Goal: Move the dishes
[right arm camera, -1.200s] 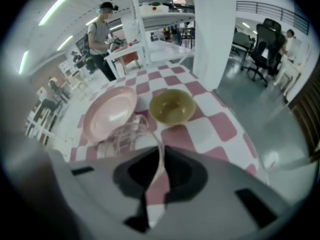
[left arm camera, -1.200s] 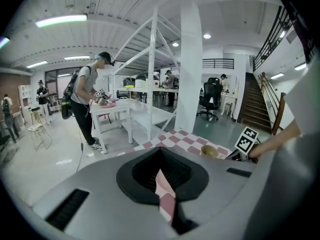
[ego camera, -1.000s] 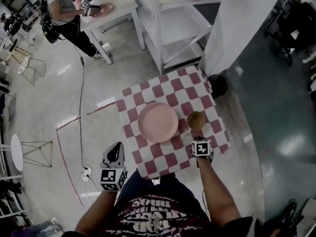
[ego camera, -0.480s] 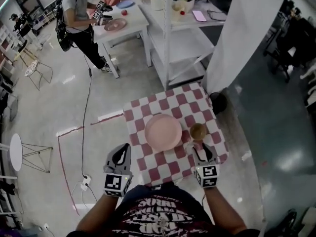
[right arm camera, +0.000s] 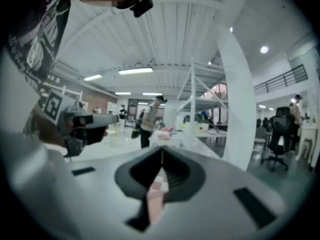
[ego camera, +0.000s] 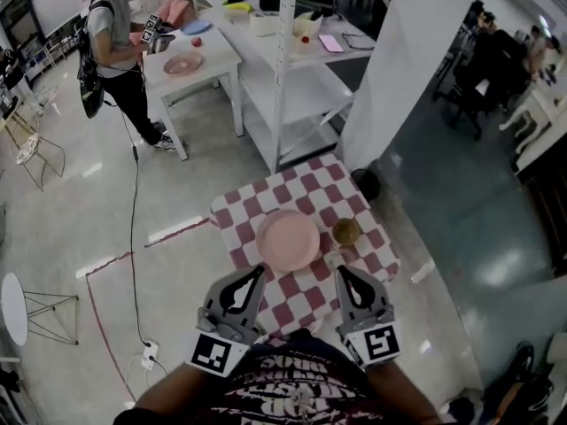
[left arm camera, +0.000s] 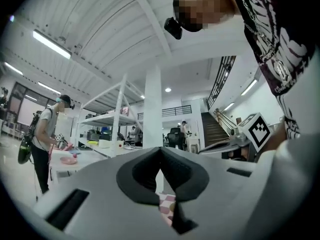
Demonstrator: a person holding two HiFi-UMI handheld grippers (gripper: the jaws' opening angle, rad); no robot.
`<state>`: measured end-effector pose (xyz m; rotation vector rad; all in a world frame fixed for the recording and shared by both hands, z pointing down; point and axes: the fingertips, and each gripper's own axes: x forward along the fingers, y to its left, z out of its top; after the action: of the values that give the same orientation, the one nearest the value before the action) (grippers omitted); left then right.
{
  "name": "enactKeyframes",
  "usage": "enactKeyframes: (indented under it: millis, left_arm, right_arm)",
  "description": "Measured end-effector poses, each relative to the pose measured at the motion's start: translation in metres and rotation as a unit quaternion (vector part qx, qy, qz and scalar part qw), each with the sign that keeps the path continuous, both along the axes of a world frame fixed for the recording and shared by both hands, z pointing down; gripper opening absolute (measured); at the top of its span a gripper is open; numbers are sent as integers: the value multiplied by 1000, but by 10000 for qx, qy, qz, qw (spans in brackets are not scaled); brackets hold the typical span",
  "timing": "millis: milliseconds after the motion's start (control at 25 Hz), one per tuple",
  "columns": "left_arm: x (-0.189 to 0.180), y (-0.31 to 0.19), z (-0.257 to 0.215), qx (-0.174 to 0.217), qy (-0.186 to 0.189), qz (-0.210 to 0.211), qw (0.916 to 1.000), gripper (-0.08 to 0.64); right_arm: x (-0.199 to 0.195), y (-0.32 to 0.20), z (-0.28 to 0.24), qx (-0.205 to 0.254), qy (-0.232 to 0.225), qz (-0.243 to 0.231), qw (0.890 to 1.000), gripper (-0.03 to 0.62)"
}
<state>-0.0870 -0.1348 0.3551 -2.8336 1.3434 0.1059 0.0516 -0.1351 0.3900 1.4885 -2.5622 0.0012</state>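
Note:
A pink plate (ego camera: 288,239) lies on the small red-and-white checked table (ego camera: 292,189), with a brown cup (ego camera: 345,231) just to its right. Both grippers hang raised over the table's near edge, pointing level. My left gripper (ego camera: 258,272) is shut and empty; in the left gripper view its jaws (left arm camera: 161,152) meet, with a sliver of checked cloth (left arm camera: 167,204) below. My right gripper (ego camera: 340,273) has just closed, with nothing between its jaws; they also meet in the right gripper view (right arm camera: 161,152).
A white shelving rack (ego camera: 283,69) and a white pillar (ego camera: 390,69) stand beyond the checked table. At the far left a person (ego camera: 111,38) with grippers works at a white table (ego camera: 204,69) bearing another pink plate (ego camera: 183,63). A cable (ego camera: 135,228) runs over the floor.
Both grippers have risen toward the camera and levelled out. The right one has come up from beside the cup. Plate and cup have stayed in place.

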Motion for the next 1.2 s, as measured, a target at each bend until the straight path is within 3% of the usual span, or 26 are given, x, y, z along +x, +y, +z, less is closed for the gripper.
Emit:
enactKeyframes:
  millis: [280, 520, 720, 880, 1200]
  left_arm:
    - [9, 14, 18, -460, 409, 529, 9967, 31]
    - [29, 36, 14, -401, 564, 898, 9935, 31]
    - [54, 53, 6, -342, 562, 912, 9937, 31]
    - [94, 75, 3, -317, 450, 905, 9944, 31]
    - [210, 140, 14, -440, 228, 789, 9957, 31]
  right_arm:
    - [0, 65, -12, -67, -44, 674, 9977, 35]
    - [17, 83, -21, -8, 24, 1081, 9941, 35]
    - [39, 104, -28, 124, 0, 1083, 9940, 35]
    - [81, 132, -22, 96, -141, 1164, 9931, 35]
    - [205, 205, -10, 46, -328, 1379, 9899, 35]
